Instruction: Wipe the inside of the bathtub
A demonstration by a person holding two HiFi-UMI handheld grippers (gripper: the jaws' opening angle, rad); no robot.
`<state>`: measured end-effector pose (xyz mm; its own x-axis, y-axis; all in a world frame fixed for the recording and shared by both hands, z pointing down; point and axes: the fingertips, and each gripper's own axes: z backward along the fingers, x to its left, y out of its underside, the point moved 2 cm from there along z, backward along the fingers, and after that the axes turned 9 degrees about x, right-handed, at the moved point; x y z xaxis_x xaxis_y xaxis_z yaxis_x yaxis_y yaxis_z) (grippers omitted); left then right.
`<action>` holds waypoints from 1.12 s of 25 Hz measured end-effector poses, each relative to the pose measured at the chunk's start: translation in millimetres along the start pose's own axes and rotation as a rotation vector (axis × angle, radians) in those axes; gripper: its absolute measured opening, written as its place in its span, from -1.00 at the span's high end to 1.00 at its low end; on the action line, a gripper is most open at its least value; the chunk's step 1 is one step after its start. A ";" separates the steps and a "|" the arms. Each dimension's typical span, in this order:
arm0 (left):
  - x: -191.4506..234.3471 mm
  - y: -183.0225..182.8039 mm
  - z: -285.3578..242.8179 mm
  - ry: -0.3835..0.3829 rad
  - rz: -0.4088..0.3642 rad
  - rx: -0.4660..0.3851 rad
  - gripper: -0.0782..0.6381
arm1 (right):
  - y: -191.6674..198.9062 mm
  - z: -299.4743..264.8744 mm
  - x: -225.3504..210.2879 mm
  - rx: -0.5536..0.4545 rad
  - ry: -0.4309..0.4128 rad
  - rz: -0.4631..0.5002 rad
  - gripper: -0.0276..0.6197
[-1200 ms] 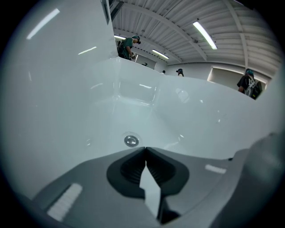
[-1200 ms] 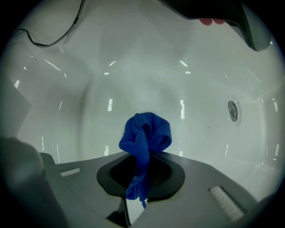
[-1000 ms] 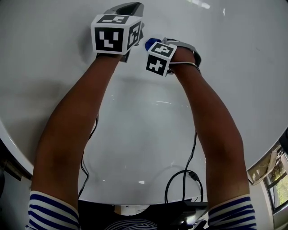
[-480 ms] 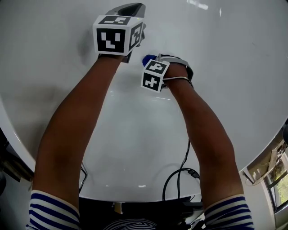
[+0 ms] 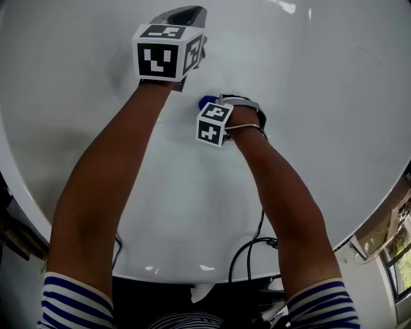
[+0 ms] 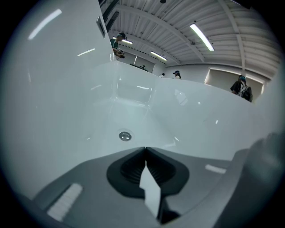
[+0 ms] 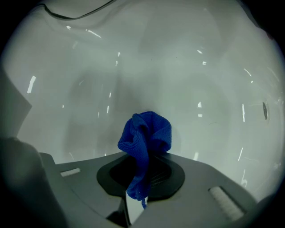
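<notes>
I look down into a white bathtub (image 5: 334,115). My right gripper (image 7: 144,153) is shut on a bunched blue cloth (image 7: 146,136), which sticks out past the jaw tips toward the tub's inner wall (image 7: 178,67). In the head view only a bit of the blue cloth (image 5: 206,102) shows beside the right gripper's marker cube (image 5: 214,124). My left gripper (image 6: 145,148) is shut with nothing between its jaws; it points along the tub floor toward the round drain (image 6: 125,136). In the head view the left gripper (image 5: 182,16) is farther out than the right.
A black cable (image 5: 253,247) loops over the near rim of the tub (image 5: 192,273). The person's bare forearms (image 5: 103,193) reach over that rim. Several people (image 6: 240,87) stand in the hall beyond the tub's far edge.
My right gripper with the blue cloth has slid back toward me and a little left along the tub surface. The left gripper has stayed where it was.
</notes>
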<state>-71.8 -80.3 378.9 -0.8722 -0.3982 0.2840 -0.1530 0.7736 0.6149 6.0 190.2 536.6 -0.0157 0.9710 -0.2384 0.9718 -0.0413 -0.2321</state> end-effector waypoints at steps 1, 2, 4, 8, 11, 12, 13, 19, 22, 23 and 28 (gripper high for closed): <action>-0.1 1.5 2.4 -0.002 -0.001 -0.001 0.77 | -1.2 -1.0 6.0 0.000 -0.007 0.002 0.76; -0.2 3.0 3.2 -0.003 0.000 -0.002 0.77 | -1.8 -2.9 11.2 0.000 -0.014 0.005 0.76; -1.0 5.9 3.9 -0.006 0.002 -0.001 0.77 | -2.3 -6.4 20.2 -0.002 -0.025 0.010 0.76; -2.9 11.4 7.9 -0.007 0.004 0.000 0.77 | -4.0 -11.4 40.0 0.002 -0.053 0.027 0.76; -2.9 14.1 7.2 -0.008 0.006 0.004 0.77 | -4.7 -16.2 51.4 0.006 -0.064 0.037 0.76; -2.6 14.0 7.7 -0.009 0.006 0.005 0.77 | -4.3 -16.3 53.2 0.004 -0.066 0.034 0.76; -2.0 14.2 9.2 -0.011 0.007 0.005 0.77 | -4.1 -15.9 55.0 0.003 -0.068 0.033 0.76; 3.8 15.9 8.0 -0.017 0.008 0.005 0.77 | -5.0 -19.5 55.4 0.026 -0.087 0.048 0.76; 7.2 8.7 12.1 -0.014 0.005 0.002 0.77 | -6.3 -14.7 55.0 0.026 -0.125 0.038 0.76; 8.4 3.6 13.1 -0.011 0.001 -0.001 0.77 | -6.2 -11.1 50.4 0.024 -0.130 0.028 0.76; 18.1 -25.6 13.4 -0.013 -0.016 -0.014 0.77 | -7.0 20.5 5.1 -0.015 -0.069 -0.009 0.76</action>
<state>-89.9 -100.8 358.4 -0.8757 -0.4040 0.2644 -0.1607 0.7604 0.6293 -5.7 190.6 517.7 -0.0401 0.9529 -0.3007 0.9750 -0.0284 -0.2202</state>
